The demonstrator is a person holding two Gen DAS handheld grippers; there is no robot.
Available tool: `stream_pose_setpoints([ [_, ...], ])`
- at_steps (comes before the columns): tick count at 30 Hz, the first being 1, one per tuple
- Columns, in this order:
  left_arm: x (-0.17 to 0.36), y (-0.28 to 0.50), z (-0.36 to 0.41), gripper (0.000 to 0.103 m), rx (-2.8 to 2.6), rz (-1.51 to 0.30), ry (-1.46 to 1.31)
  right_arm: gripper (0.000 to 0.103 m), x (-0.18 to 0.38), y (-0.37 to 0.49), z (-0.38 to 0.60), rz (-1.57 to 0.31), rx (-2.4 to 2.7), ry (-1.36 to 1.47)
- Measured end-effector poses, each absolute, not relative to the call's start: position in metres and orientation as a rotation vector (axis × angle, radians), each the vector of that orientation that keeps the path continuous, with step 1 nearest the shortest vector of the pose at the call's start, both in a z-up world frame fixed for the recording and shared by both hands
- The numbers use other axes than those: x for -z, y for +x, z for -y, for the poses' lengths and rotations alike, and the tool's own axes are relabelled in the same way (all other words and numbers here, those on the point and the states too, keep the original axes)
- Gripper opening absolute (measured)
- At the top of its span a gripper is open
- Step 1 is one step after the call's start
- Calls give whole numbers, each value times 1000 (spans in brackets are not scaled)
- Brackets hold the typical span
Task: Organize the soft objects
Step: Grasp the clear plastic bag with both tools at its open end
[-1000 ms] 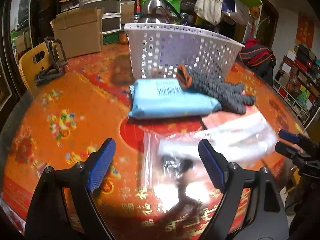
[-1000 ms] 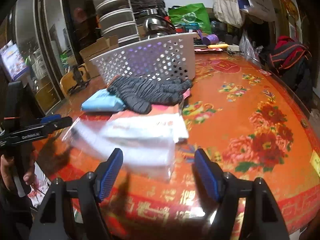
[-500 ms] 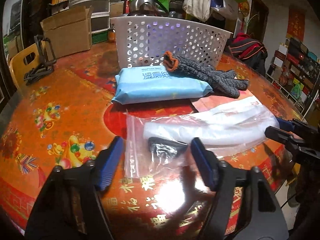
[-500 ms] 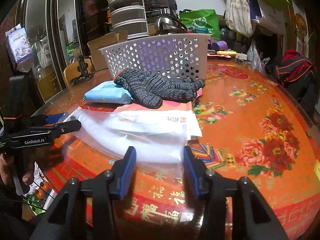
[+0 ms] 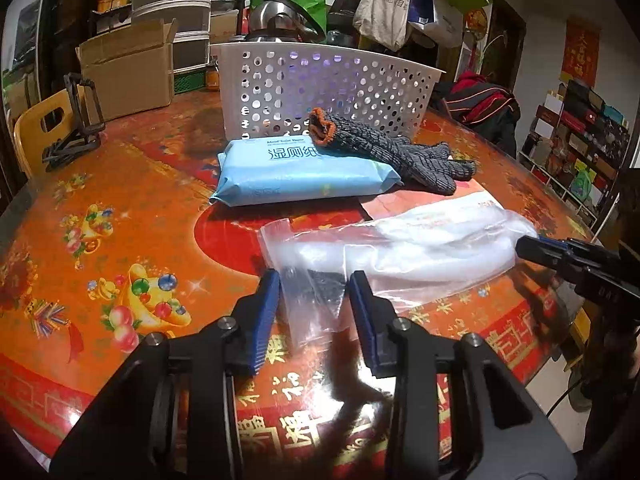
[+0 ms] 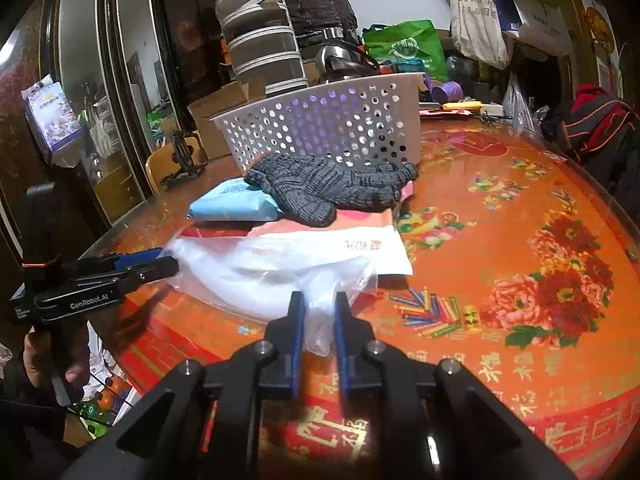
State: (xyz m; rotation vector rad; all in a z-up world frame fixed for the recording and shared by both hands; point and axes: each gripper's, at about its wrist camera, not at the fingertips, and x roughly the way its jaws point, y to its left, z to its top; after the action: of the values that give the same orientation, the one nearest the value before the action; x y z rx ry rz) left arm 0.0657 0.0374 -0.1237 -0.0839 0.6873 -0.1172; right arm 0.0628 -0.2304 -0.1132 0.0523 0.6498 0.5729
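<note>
Your left gripper (image 5: 314,300) has a matte black frame with ribbed blue pads (image 5: 264,312) and round silver screws at each linkage pivot. Your right gripper (image 6: 319,320) matches it: black arms, blue pad faces, silver pivot screws. At 9 o'clock in the right wrist view, white "GenRobot.AI" lettering marks the left unit's black body, above bare fingers on its handle.

— What sort of place was it?
— A lived-in home, crowded with storage. The round table (image 5: 120,216) wore a red festive oilcloth.
— And around it?
— Tote bags (image 5: 380,4) hung overhead, a cardboard box (image 5: 128,68) and stacked drawers (image 6: 260,52) stood behind, beside a steel kettle (image 5: 276,16).
</note>
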Motion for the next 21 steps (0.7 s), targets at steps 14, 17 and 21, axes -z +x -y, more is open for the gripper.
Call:
stream_pose_setpoints([
  [14, 122, 64, -33, 23, 106, -710, -64, 11, 108, 56, 227, -639, -592, 47],
  [17, 126, 67, -32, 29, 72, -726, -47, 11, 111, 57, 227, -651, -590, 48],
  [21, 126, 71, -38, 30, 55, -729, -57, 11, 116, 59, 229, -665, -586, 51],
])
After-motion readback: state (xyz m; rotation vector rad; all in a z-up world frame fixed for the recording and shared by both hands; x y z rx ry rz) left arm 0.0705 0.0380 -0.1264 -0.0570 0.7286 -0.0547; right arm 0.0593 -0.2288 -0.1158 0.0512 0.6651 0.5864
